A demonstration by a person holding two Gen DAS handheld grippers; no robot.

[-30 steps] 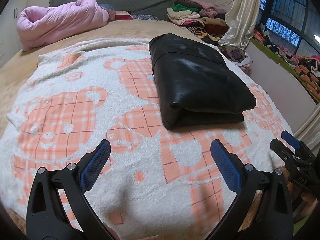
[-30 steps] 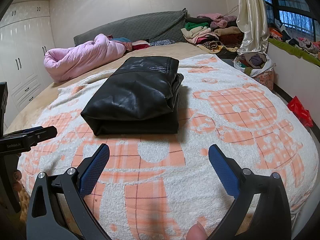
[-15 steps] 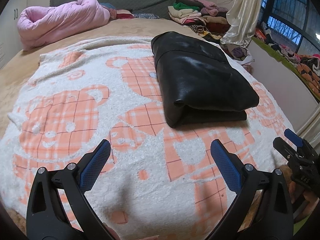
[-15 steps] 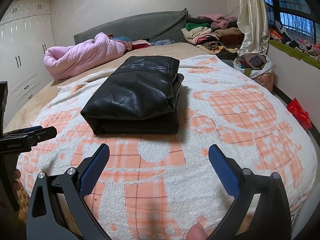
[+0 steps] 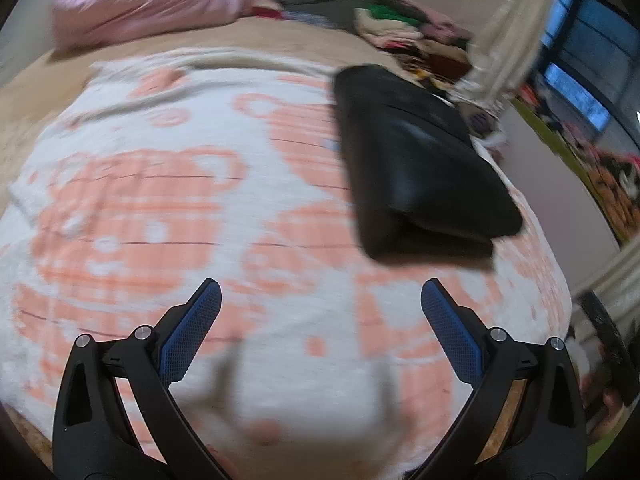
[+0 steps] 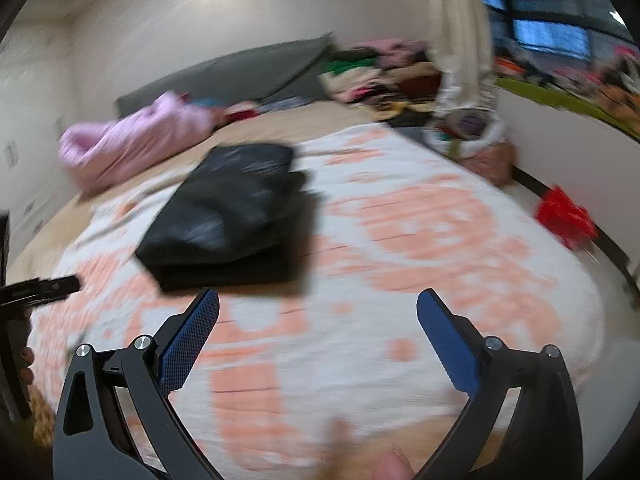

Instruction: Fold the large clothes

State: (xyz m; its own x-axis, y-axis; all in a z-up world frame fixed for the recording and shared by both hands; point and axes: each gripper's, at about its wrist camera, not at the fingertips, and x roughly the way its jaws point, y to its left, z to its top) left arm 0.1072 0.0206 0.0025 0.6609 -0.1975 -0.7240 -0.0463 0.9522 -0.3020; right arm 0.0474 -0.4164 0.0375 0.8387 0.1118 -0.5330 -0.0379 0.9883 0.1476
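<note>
A black leather garment [image 5: 416, 168] lies folded into a thick rectangle on the white and orange bear-print blanket [image 5: 168, 200] on the bed. It also shows in the right wrist view [image 6: 232, 212]. My left gripper [image 5: 320, 304] is open and empty, above the blanket near the front edge, short of the garment. My right gripper [image 6: 318, 308] is open and empty, just in front of the garment's near edge. The left gripper shows at the left edge of the right wrist view [image 6: 40, 290]. Both views are blurred.
A pink quilt [image 5: 144, 8] lies at the head of the bed by the grey headboard [image 6: 240, 76]. A pile of clothes [image 6: 380, 72] sits at the back right by a curtain [image 6: 460, 32]. A red bag [image 6: 566, 216] lies on the floor at right.
Both grippers have swung and pulled back from the garment; the views tilt and blur. The folded garment has not moved. Both grippers stay open.
</note>
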